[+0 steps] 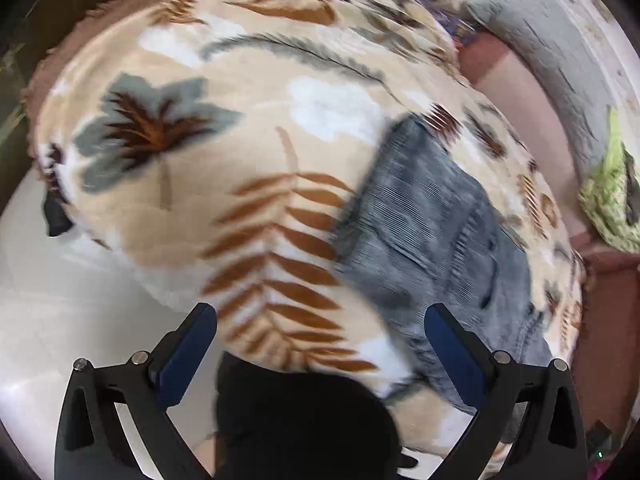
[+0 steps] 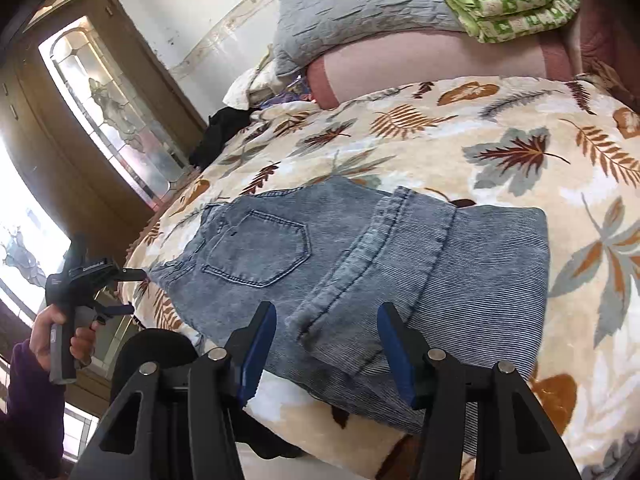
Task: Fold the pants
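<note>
The folded blue-grey jeans (image 2: pixel 360 256) lie on a leaf-patterned blanket (image 2: pixel 500 132), back pocket up and a leg end doubled over the middle. My right gripper (image 2: pixel 327 312) hovers open at the near edge of the jeans. Its blue pads (image 2: pixel 260 340) stand on either side of the leg hem without pinching it. The left gripper (image 2: pixel 134 292) is held in a hand off the blanket's left edge, open and empty. In the blurred left wrist view, the left gripper (image 1: pixel 320 316) is open over the blanket (image 1: pixel 240 140), with the jeans (image 1: pixel 432 232) to its right.
A grey pillow (image 2: pixel 360 12) and a green patterned quilt (image 2: pixel 512 0) lie at the far side on a pink sheet (image 2: pixel 420 68). A black garment (image 2: pixel 216 132) sits at the far left corner. A wooden glazed door (image 2: pixel 104 112) stands left. A dark round object (image 2: pixel 152 356) is near the bed edge.
</note>
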### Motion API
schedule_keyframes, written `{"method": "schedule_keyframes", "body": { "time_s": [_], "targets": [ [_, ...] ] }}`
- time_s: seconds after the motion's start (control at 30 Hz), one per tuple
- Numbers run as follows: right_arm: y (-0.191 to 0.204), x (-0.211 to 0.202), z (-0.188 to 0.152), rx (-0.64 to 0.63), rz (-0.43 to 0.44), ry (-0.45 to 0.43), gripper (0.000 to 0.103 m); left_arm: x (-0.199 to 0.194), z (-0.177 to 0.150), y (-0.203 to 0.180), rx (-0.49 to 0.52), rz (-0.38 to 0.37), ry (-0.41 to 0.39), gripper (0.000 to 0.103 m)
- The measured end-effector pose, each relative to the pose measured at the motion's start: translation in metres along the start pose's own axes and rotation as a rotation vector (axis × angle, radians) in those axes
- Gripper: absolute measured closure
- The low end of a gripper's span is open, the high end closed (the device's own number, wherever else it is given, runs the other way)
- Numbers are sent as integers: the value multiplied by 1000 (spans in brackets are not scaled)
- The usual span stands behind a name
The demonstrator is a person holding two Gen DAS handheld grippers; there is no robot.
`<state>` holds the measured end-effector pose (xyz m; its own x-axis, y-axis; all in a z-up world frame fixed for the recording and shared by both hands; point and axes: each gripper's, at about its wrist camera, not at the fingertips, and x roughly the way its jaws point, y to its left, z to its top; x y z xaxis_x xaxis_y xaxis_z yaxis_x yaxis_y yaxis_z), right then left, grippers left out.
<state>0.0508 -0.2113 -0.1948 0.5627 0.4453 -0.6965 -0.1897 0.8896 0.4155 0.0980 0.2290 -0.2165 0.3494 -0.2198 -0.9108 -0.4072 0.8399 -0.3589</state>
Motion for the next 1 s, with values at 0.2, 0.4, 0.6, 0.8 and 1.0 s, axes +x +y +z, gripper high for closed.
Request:
{"method": "schedule_keyframes", "body": {
  "time_s": [0.2,0.4,0.6,0.8,1.0],
  "targets": [
    [-3,-6,-2,-1,-16,-7,46,31,11,-13,-50,-31,18,0],
    [-3,-5,-5,-27,-48,0,46,52,20,-16,-86,-54,21,0],
    [-8,-3,-5,-17,-73,7,46,52,23,-33,11,-44,14,31],
    [-8,-2,-4,-13,-83,2,46,50,28,-46,40,-118,40,75],
    [-14,-2,-3,6,-104,2,46,32,22,-65,137,-96,-40,88]
  ]
}}
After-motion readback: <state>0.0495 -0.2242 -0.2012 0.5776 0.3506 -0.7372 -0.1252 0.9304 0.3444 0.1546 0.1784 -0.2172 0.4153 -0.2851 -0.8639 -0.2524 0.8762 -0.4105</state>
